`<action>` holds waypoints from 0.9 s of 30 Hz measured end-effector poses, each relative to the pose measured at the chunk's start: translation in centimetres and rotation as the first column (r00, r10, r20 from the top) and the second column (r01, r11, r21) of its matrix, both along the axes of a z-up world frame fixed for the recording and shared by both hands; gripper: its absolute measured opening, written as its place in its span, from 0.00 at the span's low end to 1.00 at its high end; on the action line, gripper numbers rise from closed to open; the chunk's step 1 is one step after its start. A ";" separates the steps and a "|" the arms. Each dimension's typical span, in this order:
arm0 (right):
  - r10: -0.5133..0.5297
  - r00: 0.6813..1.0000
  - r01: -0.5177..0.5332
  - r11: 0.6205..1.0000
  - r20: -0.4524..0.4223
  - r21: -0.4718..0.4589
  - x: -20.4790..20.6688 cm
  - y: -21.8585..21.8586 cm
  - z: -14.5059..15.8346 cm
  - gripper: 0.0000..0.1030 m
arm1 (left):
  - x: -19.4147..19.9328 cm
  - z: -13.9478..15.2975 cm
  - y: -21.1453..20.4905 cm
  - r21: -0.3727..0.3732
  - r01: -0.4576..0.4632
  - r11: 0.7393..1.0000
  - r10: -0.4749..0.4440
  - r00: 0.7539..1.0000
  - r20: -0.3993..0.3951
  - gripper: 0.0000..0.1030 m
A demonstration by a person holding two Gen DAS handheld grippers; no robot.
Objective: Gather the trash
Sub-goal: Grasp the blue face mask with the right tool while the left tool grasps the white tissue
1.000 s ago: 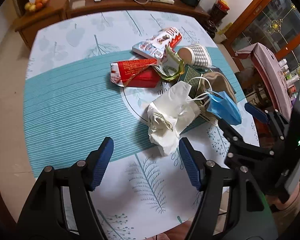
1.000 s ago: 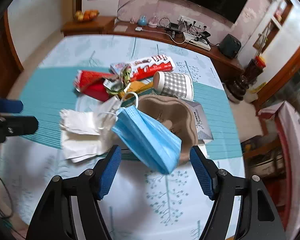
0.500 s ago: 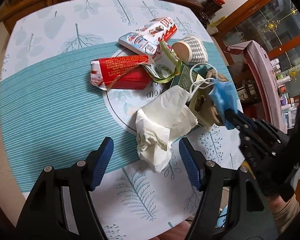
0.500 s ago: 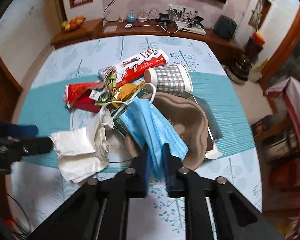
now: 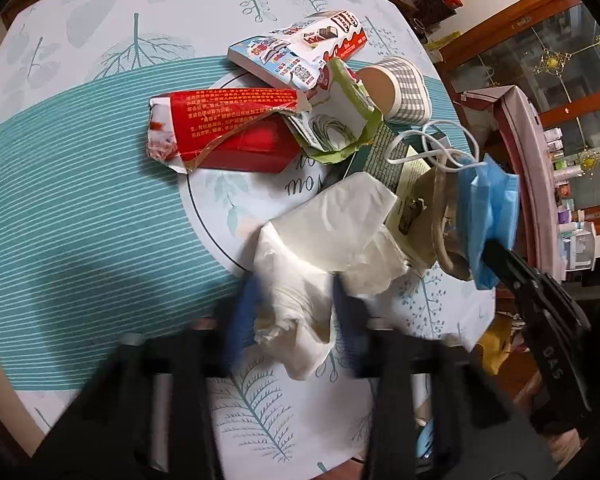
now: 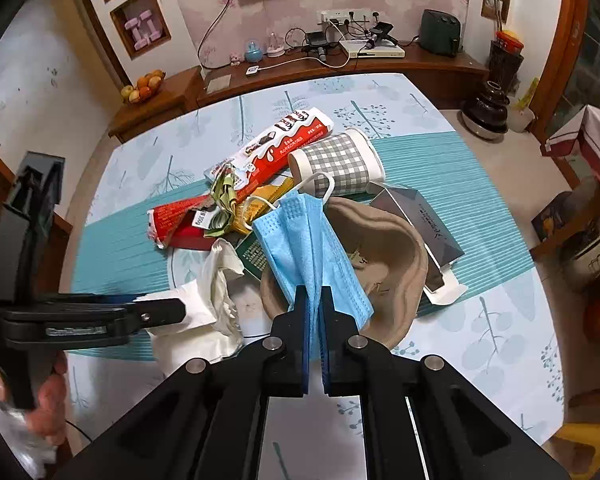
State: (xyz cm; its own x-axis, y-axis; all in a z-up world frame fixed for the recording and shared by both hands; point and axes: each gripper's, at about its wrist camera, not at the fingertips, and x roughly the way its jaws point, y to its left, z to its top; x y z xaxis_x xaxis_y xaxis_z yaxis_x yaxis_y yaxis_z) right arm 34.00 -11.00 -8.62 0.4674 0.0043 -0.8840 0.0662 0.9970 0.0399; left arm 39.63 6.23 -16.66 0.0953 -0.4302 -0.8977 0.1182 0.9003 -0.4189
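Our right gripper has its jaws clamped on the blue face mask. Our left gripper jaws are closing around the white tissue on the counter.

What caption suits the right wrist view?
Right gripper pinches a blue face mask above a trash pile on the table.

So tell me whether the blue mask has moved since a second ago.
Yes. In the right wrist view the blue mask, pinched in the right claw, now hangs upright over the brown paper tray instead of lying across it.
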 end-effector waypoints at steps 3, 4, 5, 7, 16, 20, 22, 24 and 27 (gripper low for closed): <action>-0.002 1.000 0.002 1.000 0.009 0.018 -0.3 0.1 0.4 0.04 | -0.4 0.6 -0.4 0.020 0.004 1.000 -0.005 0.999 0.049 0.10; 0.000 1.000 0.000 1.000 0.014 0.026 -0.5 0.2 0.5 0.04 | -0.6 1.1 -0.5 0.027 0.007 1.000 -0.009 0.997 0.071 0.09; 0.001 1.000 -0.002 0.999 0.019 0.032 -0.8 0.3 0.8 0.03 | -0.8 1.5 -0.6 0.033 0.011 0.999 -0.014 0.996 0.091 0.09; 0.005 1.000 -0.006 0.999 0.028 0.043 -1.0 0.5 1.2 0.03 | -1.5 2.6 -0.8 0.044 0.015 0.999 -0.020 0.993 0.120 0.09; 0.018 0.994 -0.030 0.993 0.104 0.115 -4.3 0.9 5.4 0.03 | -6.1 9.0 -0.5 0.084 -0.011 0.996 -0.011 0.966 0.260 0.09; 0.030 0.989 -0.053 0.987 0.142 0.155 -6.9 0.7 7.9 0.03 | -8.9 12.1 -0.2 0.089 -0.038 0.995 0.009 0.951 0.310 0.09; 0.049 0.985 -0.077 0.983 0.168 0.168 -8.9 0.6 9.4 0.03 | -10.6 13.5 -0.4 0.097 -0.054 0.994 0.018 0.941 0.339 0.09; 0.070 0.978 -0.106 0.978 0.195 0.182 -11.3 0.3 10.7 0.03 | -12.8 15.0 -0.8 0.106 -0.074 0.992 0.030 0.928 0.370 0.09; 0.097 0.970 -0.142 0.970 0.221 0.199 -14.6 -0.4 12.3 0.03 | -16.5 16.9 -1.8 0.119 -0.109 0.987 0.050 0.908 0.415 0.09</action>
State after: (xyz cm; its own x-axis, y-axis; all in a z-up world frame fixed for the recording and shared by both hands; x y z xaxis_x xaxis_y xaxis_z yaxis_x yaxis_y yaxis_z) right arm 19.43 -11.43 3.64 0.6254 0.2478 -0.7399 -0.0851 0.9642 0.2510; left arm 23.16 4.45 0.28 0.4957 -0.2821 -0.8214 0.1782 0.9587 -0.2218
